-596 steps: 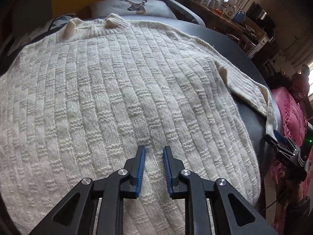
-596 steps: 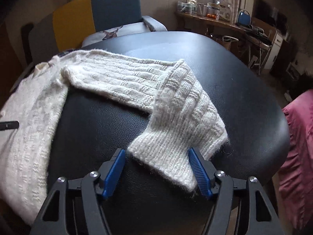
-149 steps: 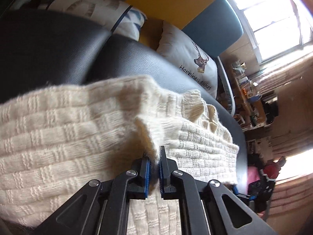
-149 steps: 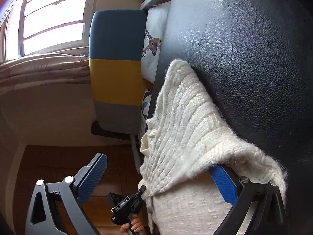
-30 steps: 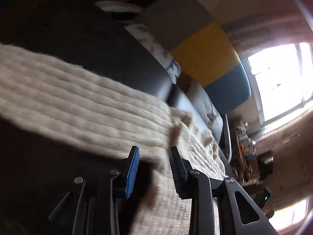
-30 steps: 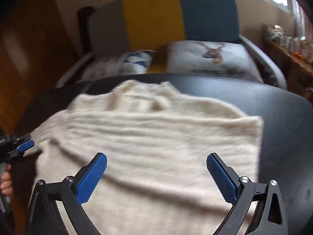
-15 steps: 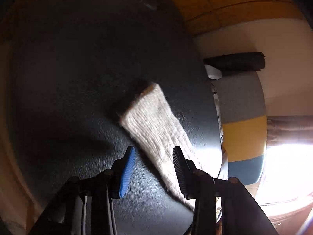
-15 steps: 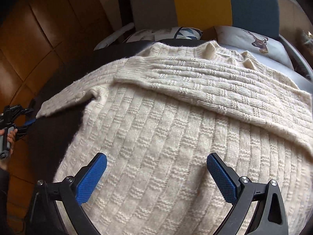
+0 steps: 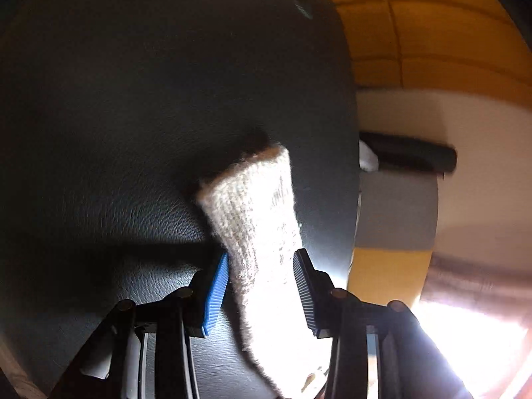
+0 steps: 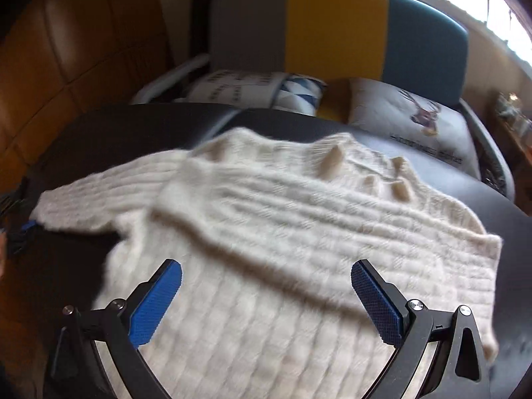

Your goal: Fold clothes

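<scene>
One sleeve cuff [image 9: 256, 212] now sits between the left gripper [image 9: 261, 287]'s parted jaws, closer than half a second ago. Right gripper [image 10: 266, 294] hovers wide over the cream sweater [image 10: 286, 232] on the black table [image 10: 133, 123], other sleeve [image 10: 299, 206] already folded across.

The left gripper [image 9: 261, 287] is now brought close over the cuff of the sweater's left sleeve [image 9: 256, 232], its spread fingers straddling it, where half a second ago the cuff lay ahead. The right gripper [image 10: 266, 302], wide open, is drawn back from the sweater [image 10: 282, 249], so more of the sofa [image 10: 335, 23] is seen
</scene>
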